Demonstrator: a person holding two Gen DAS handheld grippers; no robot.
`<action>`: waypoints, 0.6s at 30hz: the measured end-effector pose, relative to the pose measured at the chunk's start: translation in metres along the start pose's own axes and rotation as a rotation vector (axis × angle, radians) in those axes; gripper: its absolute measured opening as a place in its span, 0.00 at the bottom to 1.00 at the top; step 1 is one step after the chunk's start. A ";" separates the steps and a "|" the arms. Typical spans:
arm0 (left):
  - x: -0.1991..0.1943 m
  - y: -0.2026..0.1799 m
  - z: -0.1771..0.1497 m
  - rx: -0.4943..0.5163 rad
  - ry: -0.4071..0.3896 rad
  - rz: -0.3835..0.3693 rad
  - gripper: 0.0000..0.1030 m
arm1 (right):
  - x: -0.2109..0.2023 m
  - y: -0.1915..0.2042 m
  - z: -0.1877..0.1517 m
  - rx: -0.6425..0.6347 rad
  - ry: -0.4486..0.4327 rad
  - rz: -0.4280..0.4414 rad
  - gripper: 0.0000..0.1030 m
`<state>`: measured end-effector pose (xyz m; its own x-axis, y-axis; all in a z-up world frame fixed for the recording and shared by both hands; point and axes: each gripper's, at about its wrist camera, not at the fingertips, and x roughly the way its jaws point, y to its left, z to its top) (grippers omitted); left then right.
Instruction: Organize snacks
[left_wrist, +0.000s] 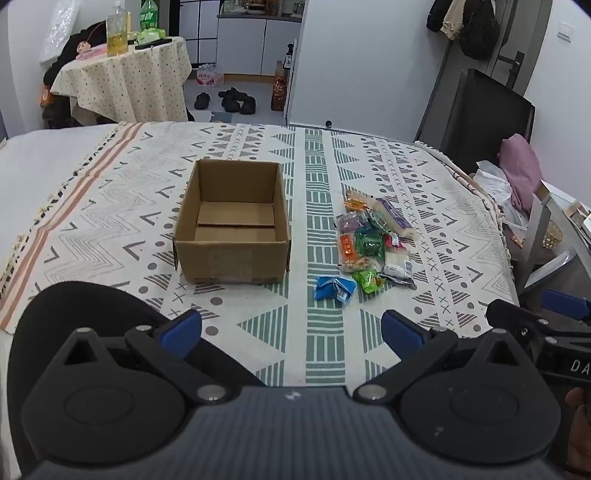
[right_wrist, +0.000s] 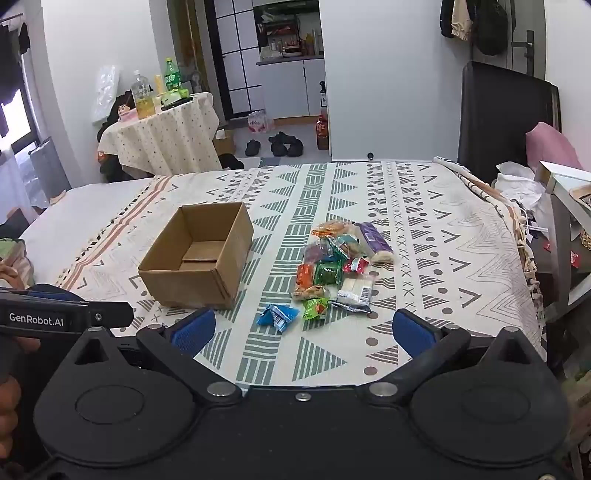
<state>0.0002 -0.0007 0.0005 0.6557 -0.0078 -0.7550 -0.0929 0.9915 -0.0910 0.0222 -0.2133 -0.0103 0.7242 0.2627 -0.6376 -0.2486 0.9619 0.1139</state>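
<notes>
Snack pile (left_wrist: 373, 240) sits right of my box (left_wrist: 232, 221) on the bed cover (left_wrist: 424, 206), labels unreadable | box front wall hides part of its floor | left gripper (left_wrist: 291, 328) and right gripper (right_wrist: 303, 330) fingers wide apart, holding nothing | bare cover between box and pile.

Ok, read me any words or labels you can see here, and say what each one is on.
"GenRobot.AI": on the side of the left claw, seen from the right wrist.
"DA", cut off by the frame edge: on the right claw, seen from the left wrist.
Snack packets and bottles: print too small to read.
</notes>
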 end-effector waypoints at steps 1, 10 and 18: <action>0.000 -0.001 0.000 -0.003 -0.001 0.002 1.00 | 0.000 0.000 0.000 -0.007 -0.010 -0.002 1.00; -0.003 0.008 0.002 -0.027 0.019 -0.031 1.00 | 0.001 0.002 -0.003 0.000 0.000 0.007 1.00; -0.002 0.003 0.002 -0.020 0.011 -0.021 1.00 | -0.001 0.005 -0.001 -0.012 0.019 0.020 1.00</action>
<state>0.0001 0.0025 0.0029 0.6496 -0.0301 -0.7597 -0.0942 0.9883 -0.1198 0.0199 -0.2092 -0.0100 0.7065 0.2806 -0.6497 -0.2710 0.9553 0.1179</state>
